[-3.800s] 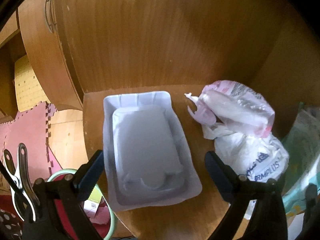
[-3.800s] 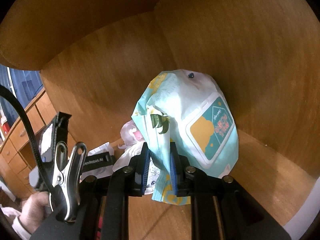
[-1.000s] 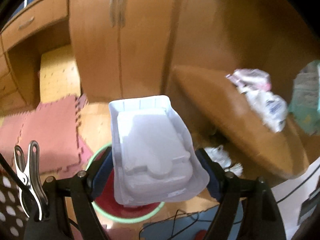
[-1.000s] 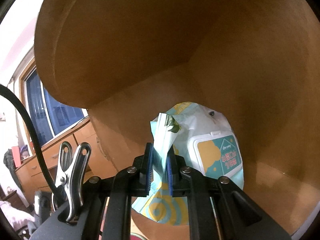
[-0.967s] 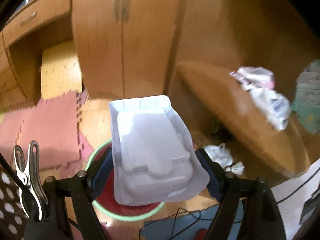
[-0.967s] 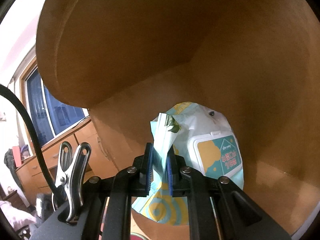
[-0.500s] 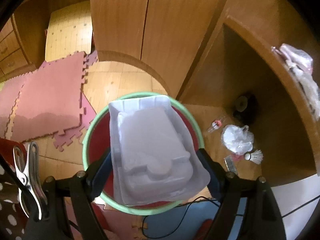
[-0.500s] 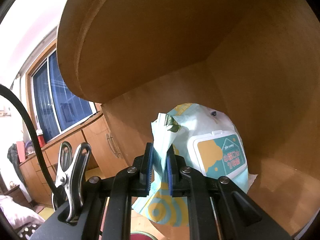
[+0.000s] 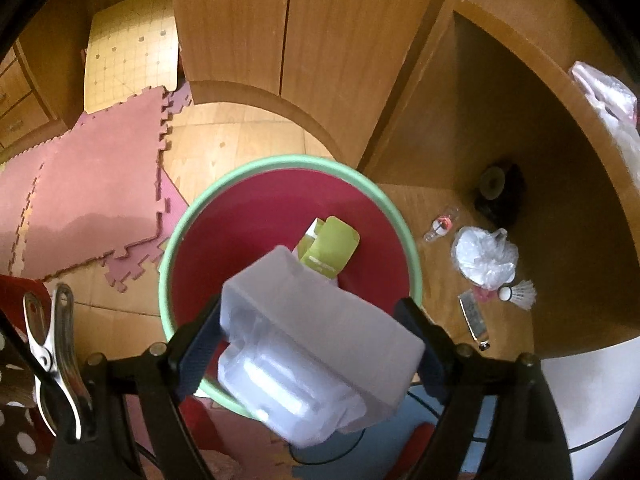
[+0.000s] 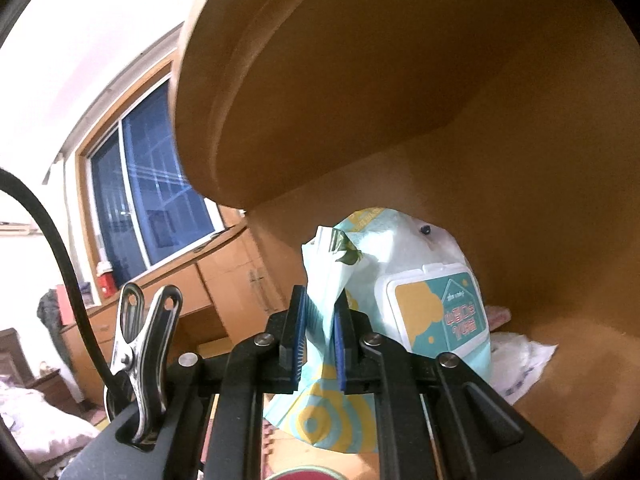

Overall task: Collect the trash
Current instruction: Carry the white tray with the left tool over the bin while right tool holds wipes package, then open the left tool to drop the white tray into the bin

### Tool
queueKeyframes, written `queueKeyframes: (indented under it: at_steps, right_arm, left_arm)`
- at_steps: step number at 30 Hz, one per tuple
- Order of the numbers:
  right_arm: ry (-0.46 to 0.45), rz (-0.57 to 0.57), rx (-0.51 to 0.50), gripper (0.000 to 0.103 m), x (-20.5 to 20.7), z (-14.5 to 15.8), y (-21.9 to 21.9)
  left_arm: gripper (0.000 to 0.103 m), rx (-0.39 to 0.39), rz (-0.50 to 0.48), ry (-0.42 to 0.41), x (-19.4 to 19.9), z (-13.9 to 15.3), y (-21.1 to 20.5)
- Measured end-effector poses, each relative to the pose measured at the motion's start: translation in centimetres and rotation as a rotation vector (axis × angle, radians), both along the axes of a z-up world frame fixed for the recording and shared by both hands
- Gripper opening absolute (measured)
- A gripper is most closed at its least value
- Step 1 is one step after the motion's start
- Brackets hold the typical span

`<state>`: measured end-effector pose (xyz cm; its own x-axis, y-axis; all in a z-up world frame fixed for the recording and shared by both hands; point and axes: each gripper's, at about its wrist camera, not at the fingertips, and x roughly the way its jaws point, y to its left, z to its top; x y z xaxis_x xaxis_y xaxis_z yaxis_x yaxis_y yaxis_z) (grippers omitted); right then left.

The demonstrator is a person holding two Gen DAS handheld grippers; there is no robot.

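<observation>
In the left wrist view, a red bin with a green rim [image 9: 280, 164] stands on the floor straight below my left gripper [image 9: 308, 340]. A white plastic tray [image 9: 320, 332] lies tipped and blurred between its jaws, which are opening over the bin, so it looks loose. A green card [image 9: 330, 246] lies inside the bin. In the right wrist view, my right gripper [image 10: 320, 308] is shut on the folded edge of a teal and white wet-wipes pack [image 10: 432, 312], held level at the mouth of a wooden shelf.
On the floor right of the bin lie a knotted plastic bag [image 9: 484, 256], a shuttlecock [image 9: 518, 294] and a small bottle [image 9: 440, 228]. Pink foam mats [image 9: 92, 192] cover the left floor. Plastic bags [image 9: 612, 100] sit on the desk shelf, and a curved shelf board [image 10: 360, 80] hangs over the right gripper.
My left gripper came off the shelf and sank over the bin, and the tray has now tipped forward between its jaws. The right gripper drew the wipes pack outward from the shelf.
</observation>
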<state>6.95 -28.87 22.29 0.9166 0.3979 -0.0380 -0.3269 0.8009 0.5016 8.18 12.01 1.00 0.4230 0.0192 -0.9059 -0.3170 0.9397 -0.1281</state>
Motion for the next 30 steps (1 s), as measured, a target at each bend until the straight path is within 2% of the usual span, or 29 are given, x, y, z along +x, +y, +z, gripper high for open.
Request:
queueKeyframes:
  at_steps: [9,13,17,30]
  right_arm:
    - [0.023,0.103,0.038,0.013,0.0,-1.8,-0.2]
    - [0.034,0.144,0.03,0.013,0.2,-2.5,0.3]
    - [0.044,0.182,0.015,0.013,0.2,-3.2,1.2]
    - [0.106,0.323,-0.017,0.013,1.3,-4.7,6.4]
  left_arm:
    - [0.088,-0.025,0.021,-0.032,-0.6,0.9,1.1]
    - [0.094,-0.031,0.03,-0.051,-1.0,1.2,1.7]
    - [0.095,-0.026,0.034,-0.061,-1.3,1.4,2.2]
    - [0.095,-0.044,0.084,-0.076,-2.4,2.2,3.9]
